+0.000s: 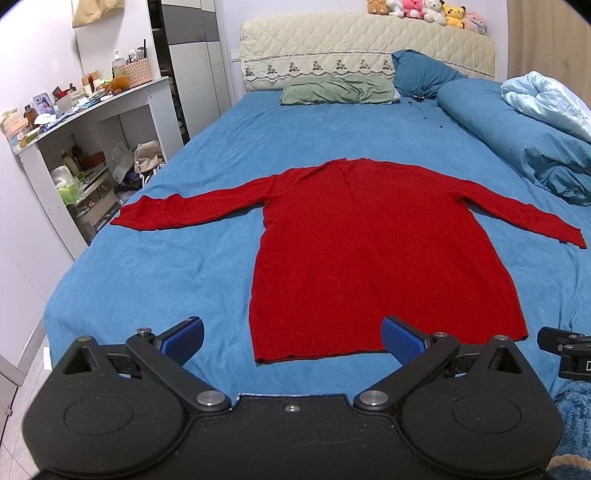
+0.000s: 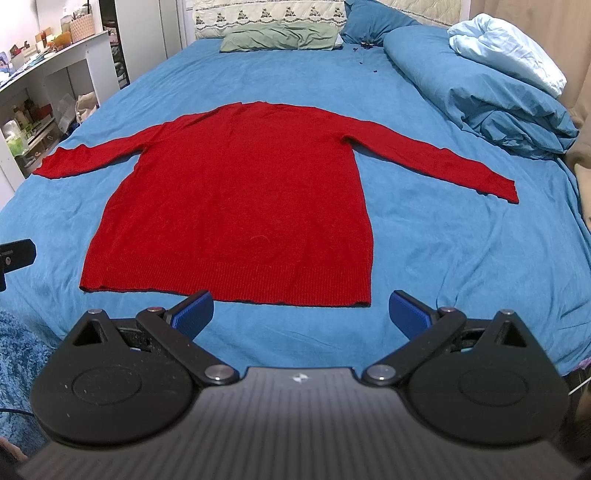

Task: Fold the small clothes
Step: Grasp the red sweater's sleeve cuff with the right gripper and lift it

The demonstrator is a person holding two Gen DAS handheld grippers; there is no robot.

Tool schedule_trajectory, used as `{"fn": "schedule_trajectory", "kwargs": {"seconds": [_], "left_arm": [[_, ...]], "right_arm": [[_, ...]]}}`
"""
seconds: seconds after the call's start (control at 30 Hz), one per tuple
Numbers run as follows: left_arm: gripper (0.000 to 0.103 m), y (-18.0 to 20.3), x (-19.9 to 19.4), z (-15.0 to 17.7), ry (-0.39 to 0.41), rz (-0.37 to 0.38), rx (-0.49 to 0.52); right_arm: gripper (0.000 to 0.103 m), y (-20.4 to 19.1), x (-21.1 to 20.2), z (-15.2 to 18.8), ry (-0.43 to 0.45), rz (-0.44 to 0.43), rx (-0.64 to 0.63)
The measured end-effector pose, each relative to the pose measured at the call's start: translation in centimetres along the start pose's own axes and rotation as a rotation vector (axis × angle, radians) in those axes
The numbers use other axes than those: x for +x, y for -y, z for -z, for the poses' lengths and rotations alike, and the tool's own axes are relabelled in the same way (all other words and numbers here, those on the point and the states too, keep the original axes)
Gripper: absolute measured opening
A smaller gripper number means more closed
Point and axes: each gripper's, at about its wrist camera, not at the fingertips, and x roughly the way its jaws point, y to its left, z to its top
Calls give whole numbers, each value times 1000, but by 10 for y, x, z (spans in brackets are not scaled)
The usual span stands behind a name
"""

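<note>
One bed (image 1: 155,258), blue sheet, fills both my views; its foot edge is cut off behind my grippers and its right side runs out of frame.

One rolled blue duvet (image 2: 480,88), far right of the sweater, a pale blue blanket (image 2: 506,48) on top; its far end is cut off in the left wrist view.

One red sweater (image 1: 373,251), lying flat and face-side unclear near the middle of the bed, both sleeves spread outward, ribbed hem toward me. In the left wrist view the hem's near edge is partly covered by my right-hand blue pad.

One green pillow (image 1: 338,90) and one blue pillow (image 1: 424,74), beyond the sweater's collar, against the quilted headboard (image 1: 365,40).

One white shelf unit (image 1: 74,147), left of the sweater past the bed's edge; contents too cluttered to itemise.

One row of plush toys (image 1: 428,13) atop the headboard, cropped at the frame top.

My left gripper (image 1: 291,339): fingers spread wide, holding nothing, just short of the hem's left corner.

My right gripper (image 2: 301,314): fingers spread wide, holding nothing, just short of the hem's right corner.

Several small dark specks on the sheet near the blue pillow, unidentifiable.
</note>
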Motion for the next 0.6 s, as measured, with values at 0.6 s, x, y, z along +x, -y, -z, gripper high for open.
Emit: {"fn": "schedule_trajectory", "kwargs": {"seconds": [0.6], "left_arm": [[103, 93, 27, -171, 331, 204, 144]], "right_arm": [[103, 126, -3, -95, 193, 141, 242]]}}
